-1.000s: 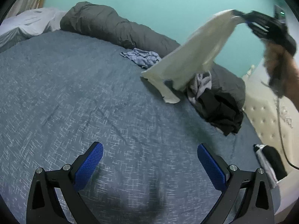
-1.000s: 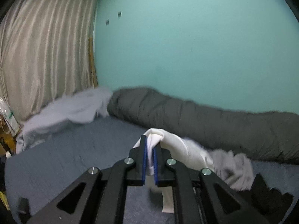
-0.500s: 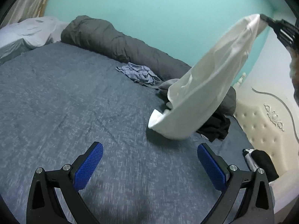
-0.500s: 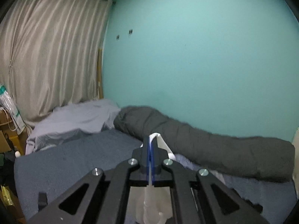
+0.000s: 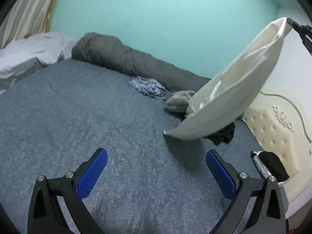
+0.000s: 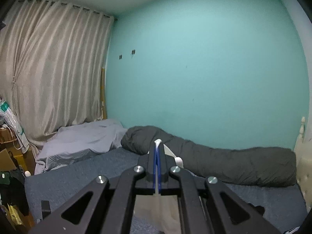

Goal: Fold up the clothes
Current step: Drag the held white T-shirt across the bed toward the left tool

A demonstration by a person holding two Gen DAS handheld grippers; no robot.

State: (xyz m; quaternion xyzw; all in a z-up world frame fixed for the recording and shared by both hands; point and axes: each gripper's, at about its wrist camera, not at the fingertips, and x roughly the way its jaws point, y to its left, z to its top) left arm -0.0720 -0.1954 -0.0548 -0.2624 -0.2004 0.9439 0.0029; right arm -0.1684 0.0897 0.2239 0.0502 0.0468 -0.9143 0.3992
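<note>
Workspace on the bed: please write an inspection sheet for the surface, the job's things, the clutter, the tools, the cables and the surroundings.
Surface: blue bedspread, wrinkled.
Job's things: white garment hanging in the air from one end; crumpled light-blue garment, grey garment and black garment lying on the bedspread.
Clutter: rolled grey duvet; black-and-white item at the bed's edge.
Tools: left tool open, empty; right tool shut on the white garment.
Cables: nothing seen.
Surroundings: teal wall, beige curtain, cream headboard.

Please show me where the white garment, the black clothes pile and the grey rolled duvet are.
white garment (image 5: 234, 97), left wrist view, middle of hanging cloth.
black clothes pile (image 5: 224, 134), left wrist view, visible edge.
grey rolled duvet (image 5: 117, 56), left wrist view, top side.
</note>
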